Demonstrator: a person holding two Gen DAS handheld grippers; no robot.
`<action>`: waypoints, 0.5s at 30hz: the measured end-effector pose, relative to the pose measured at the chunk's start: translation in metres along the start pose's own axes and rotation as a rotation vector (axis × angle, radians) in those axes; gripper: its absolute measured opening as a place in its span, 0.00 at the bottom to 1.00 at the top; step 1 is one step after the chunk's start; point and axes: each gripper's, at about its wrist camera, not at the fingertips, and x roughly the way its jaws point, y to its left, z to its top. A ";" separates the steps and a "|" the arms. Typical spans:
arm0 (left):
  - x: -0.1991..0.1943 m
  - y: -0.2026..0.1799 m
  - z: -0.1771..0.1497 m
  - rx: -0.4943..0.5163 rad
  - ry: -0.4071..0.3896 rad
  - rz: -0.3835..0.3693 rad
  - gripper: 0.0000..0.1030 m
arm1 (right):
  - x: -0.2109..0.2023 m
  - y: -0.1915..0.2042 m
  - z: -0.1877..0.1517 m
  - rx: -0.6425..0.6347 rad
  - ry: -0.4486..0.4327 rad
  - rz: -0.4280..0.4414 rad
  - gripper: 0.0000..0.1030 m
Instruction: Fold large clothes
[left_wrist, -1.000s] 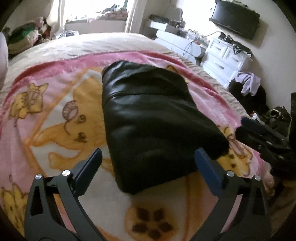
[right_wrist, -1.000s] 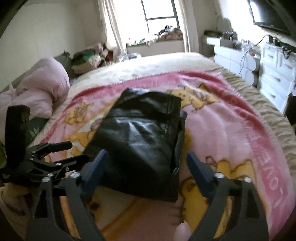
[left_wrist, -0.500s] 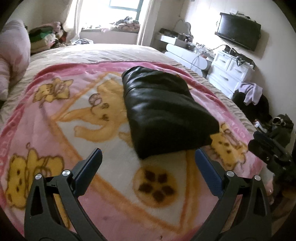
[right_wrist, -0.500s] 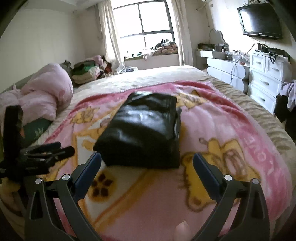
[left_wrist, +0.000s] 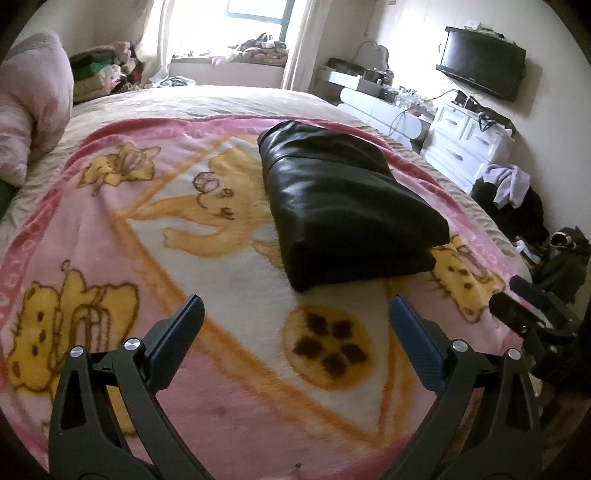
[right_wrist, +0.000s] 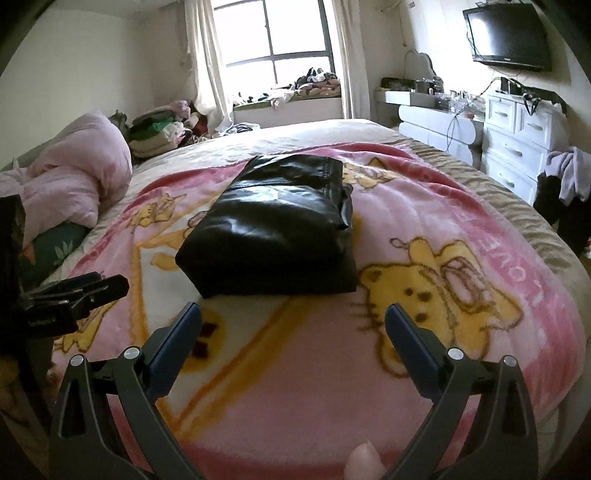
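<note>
My left gripper (left_wrist: 295, 317) hangs spread wide above the pink blanket (left_wrist: 110, 229), nothing between its fingers; my right gripper (right_wrist: 293, 325) is likewise splayed and empty; the black garment (right_wrist: 273, 236) lies folded in a thick rectangle on the blanket, just beyond both sets of fingertips, touching neither. Its inner layers are hidden under the top fold; I cannot tell what kind of garment it is. From the left view my right gripper shows only as a dark blur at the blanket's right edge; a fingertip (right_wrist: 364, 461) pokes in at the right view's bottom rim, its hand cut off.
</note>
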 end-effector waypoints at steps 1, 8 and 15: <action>0.000 0.001 0.000 -0.001 0.001 0.003 0.91 | 0.000 0.001 0.000 -0.005 -0.001 -0.003 0.96; -0.002 0.001 -0.001 0.004 0.005 0.007 0.91 | -0.002 0.007 0.003 -0.023 -0.010 -0.004 0.96; -0.003 0.002 -0.001 0.002 0.010 -0.007 0.91 | -0.002 0.009 0.003 -0.021 -0.009 -0.012 0.96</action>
